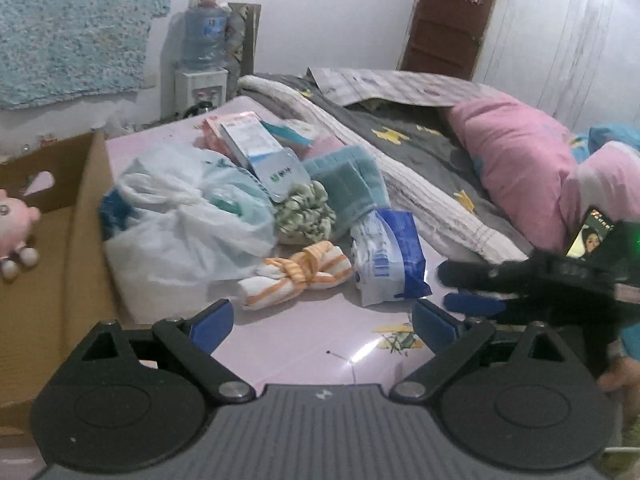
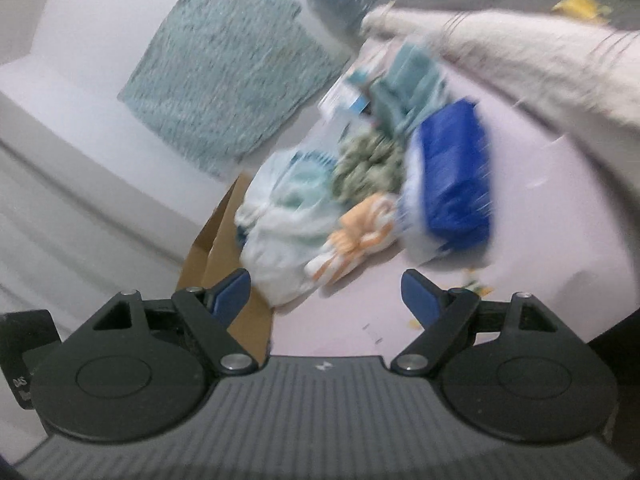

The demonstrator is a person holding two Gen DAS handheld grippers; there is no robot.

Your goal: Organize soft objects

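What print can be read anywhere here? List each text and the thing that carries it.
None reads clearly.
Blue and white pack: barcode and print, too blurred.
Light blue and white packet: green mark and small print, too small.
Water bottle: label blurred.
Phone screen: text too small.

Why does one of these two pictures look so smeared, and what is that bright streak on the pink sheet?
Right wrist view: motion blur smears the blue packet and striped cloth. Left wrist view: mostly sharp; the streak is glare on the glossy pink sheet. Fisheye lenses bend both pictures' edges.
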